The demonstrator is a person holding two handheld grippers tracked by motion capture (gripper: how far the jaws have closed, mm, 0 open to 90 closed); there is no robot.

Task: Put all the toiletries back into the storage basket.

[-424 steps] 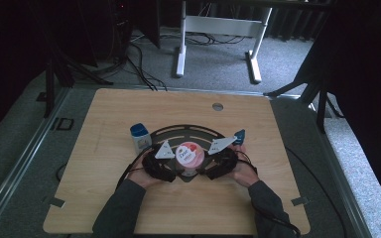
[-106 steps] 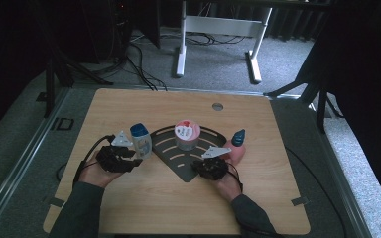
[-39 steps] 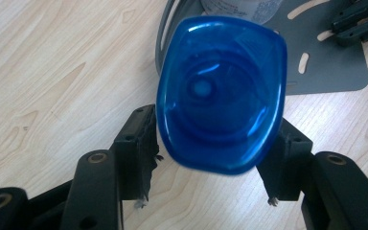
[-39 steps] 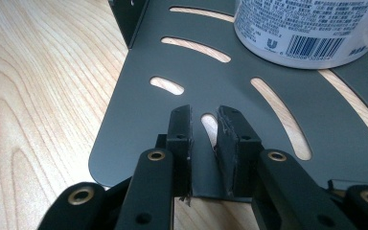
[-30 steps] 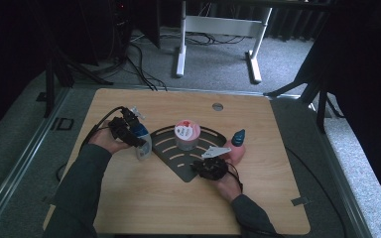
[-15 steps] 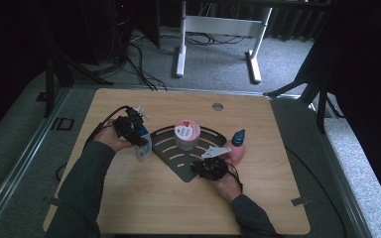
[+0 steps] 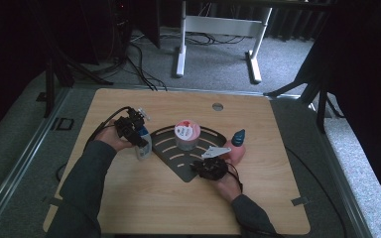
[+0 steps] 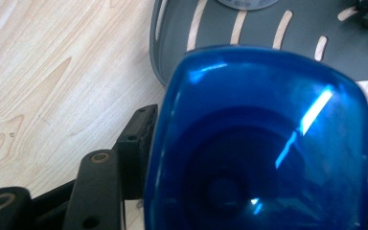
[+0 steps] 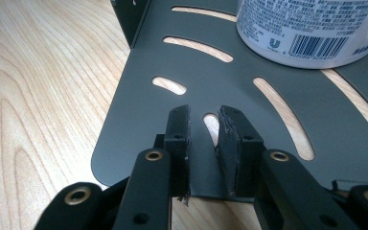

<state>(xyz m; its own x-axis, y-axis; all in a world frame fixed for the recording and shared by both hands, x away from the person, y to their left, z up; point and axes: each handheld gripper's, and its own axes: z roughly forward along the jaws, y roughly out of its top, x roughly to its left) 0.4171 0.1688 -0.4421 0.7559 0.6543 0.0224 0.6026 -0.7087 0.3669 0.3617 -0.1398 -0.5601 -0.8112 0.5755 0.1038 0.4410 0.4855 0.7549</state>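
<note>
While the left gripper (image 7: 138,130) holds it, the bottle with the blue cap (image 8: 263,139) stands upright on the tabletop (image 7: 129,198), its long axis vertical and the cap pointing up. One black finger (image 8: 134,143) presses at its side; the other is hidden behind the cap. Just beside it, at three o'clock, lies the dark slotted tray (image 7: 178,158), so the tray's rim stands closest in its way. On the tray stands a white tub (image 7: 187,135). At the tray's five o'clock edge the right gripper (image 9: 203,132) has its fingers nearly closed over the thin plate. A pink bottle (image 7: 237,146) stands at three o'clock, beside the tray.
</note>
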